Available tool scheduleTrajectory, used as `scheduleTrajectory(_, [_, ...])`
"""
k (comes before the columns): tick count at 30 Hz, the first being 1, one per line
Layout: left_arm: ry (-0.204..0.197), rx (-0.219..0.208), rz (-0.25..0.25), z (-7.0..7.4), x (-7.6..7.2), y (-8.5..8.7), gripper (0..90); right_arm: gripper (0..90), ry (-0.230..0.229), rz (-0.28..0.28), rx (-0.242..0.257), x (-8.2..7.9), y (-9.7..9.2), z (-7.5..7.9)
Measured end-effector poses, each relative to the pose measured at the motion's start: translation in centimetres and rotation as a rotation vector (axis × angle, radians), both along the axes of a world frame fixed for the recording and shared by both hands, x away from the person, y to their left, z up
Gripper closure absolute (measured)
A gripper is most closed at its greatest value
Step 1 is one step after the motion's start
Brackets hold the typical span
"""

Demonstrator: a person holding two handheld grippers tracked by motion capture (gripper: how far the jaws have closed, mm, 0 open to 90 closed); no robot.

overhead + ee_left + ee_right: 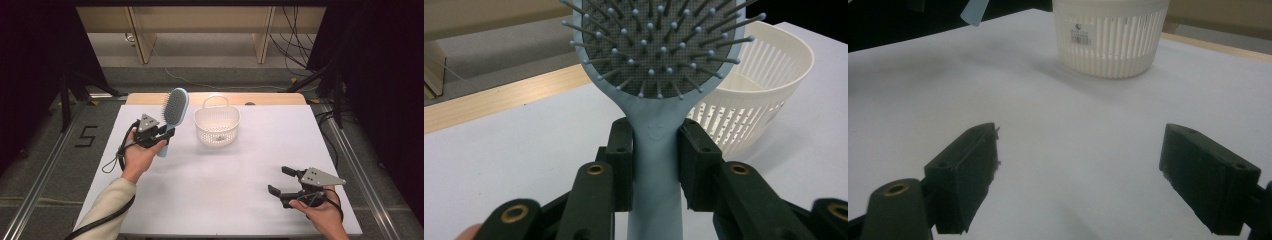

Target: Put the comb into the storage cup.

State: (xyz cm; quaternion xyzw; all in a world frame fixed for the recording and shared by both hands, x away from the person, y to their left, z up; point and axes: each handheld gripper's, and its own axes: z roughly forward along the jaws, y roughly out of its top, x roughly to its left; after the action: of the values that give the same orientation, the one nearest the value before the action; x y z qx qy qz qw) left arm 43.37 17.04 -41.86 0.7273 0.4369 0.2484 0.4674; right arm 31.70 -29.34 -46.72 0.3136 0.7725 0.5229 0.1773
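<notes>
Left gripper view: hairbrush (656, 145) handle between gripper pads (621, 155)

A large dark numeral "5" (88, 136) is marked on the grey floor, to the left of the white table (215, 170) and level with the white basket (217, 126) that stands on it. In the right gripper view, a small white sticker (1078, 35) with a dark logo and a barcode sits on the basket's slatted wall, just under its rim; its print is too small to read.
</notes>
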Motion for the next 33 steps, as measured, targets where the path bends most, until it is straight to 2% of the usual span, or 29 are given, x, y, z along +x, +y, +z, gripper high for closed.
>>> scheduleTrajectory(9, [-0.033,-0.014,-0.009,0.3,-0.1,-0.8,69.6,16.3,0.0,-0.001,0.001,0.0,0.0,0.0])
scheduleTrajectory(19, [-0.061,-0.038,0.003,0.7,-0.2,-0.7,69.6,16.3,-0.001,-0.001,0.002,0.0,0.0,0.0])
scheduleTrajectory(30, [-0.09,-0.047,-0.005,1.1,-0.3,-1.1,69.6,16.3,-0.005,-0.007,-0.004,0.1,0.0,-0.1])
scheduleTrajectory(33, [-0.098,-0.036,-0.012,1.1,-0.3,-1.3,69.6,16.3,-0.006,-0.008,-0.004,0.1,0.0,-0.1])
